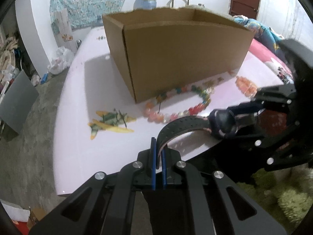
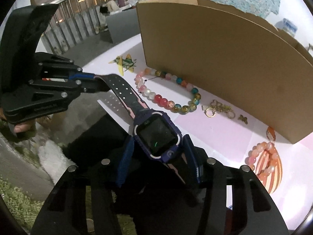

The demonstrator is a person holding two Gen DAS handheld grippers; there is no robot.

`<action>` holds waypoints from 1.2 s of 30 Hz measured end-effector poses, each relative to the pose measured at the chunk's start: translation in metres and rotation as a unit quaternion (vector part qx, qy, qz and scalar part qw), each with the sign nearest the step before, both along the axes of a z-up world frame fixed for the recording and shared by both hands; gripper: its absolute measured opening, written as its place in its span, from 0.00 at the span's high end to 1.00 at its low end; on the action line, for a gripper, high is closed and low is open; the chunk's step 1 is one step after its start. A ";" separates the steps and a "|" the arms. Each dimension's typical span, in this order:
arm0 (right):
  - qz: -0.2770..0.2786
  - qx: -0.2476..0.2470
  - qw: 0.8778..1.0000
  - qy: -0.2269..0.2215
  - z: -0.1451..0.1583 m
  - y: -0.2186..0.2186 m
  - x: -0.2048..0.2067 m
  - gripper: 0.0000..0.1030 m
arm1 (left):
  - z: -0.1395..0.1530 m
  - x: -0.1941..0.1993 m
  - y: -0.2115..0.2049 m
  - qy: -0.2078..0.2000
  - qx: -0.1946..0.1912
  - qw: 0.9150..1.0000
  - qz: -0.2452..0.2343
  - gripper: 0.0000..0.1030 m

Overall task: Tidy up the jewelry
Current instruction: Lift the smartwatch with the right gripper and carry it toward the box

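At the near edge of the pale pink surface (image 1: 78, 117), I hold a smartwatch (image 2: 157, 135) up between my two grippers. My left gripper (image 1: 158, 152) has its jaws pinched tight on the end of the perforated black strap (image 1: 183, 122). My right gripper (image 2: 159, 156) has its jaws about half spread, one blue finger on each side of the watch case; I cannot tell whether they press on it.

From my right wrist view, the cardboard box (image 2: 225, 68) stands at twelve to two o'clock, its long wall running close along the jewelry. A multicoloured bead bracelet (image 2: 166, 96) lies at twelve o'clock just before that wall, small gold pieces (image 2: 219, 109) at one o'clock, and an orange bead bracelet (image 2: 264, 156) at three o'clock near the box corner. The open strip between box and surface edge is narrow. A toy plane (image 1: 109, 123) lies at eleven o'clock with bare surface around it.
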State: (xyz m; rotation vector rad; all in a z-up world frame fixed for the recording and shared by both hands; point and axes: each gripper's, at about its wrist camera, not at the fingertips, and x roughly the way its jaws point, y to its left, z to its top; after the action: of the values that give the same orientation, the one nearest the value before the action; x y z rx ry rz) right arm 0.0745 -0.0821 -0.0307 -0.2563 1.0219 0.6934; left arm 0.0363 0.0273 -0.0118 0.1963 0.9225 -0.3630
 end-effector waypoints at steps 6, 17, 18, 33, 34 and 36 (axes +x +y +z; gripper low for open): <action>-0.030 0.037 0.999 -0.009 0.009 -0.016 -0.005 0.96 | 0.033 -0.007 -0.012 -0.046 -0.003 0.999 -0.009 0.96; -0.042 0.119 0.991 -0.048 0.018 -0.029 -0.038 0.41 | 0.061 -0.021 -0.060 -0.077 0.019 0.995 -0.060 0.96; -0.042 0.112 0.991 -0.052 0.016 -0.025 -0.039 0.41 | 0.064 -0.023 -0.063 -0.078 0.022 0.995 -0.060 0.96; -0.060 0.218 0.971 -0.075 0.031 -0.058 -0.046 0.50 | 0.150 -0.061 -0.101 -0.168 0.018 0.981 -0.092 0.96; -0.062 0.220 0.971 -0.076 0.032 -0.057 -0.047 0.56 | 0.155 -0.062 -0.102 -0.175 0.015 0.980 -0.095 0.96; -0.064 0.225 0.969 -0.077 0.035 -0.056 -0.046 0.68 | 0.164 -0.062 -0.105 -0.184 0.008 0.978 -0.101 0.96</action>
State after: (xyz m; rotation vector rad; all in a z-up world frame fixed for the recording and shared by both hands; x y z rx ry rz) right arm 0.0281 -0.1382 0.0047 0.1477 0.7027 0.7556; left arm -0.0261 -0.0774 0.1527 0.3615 0.5398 -0.4881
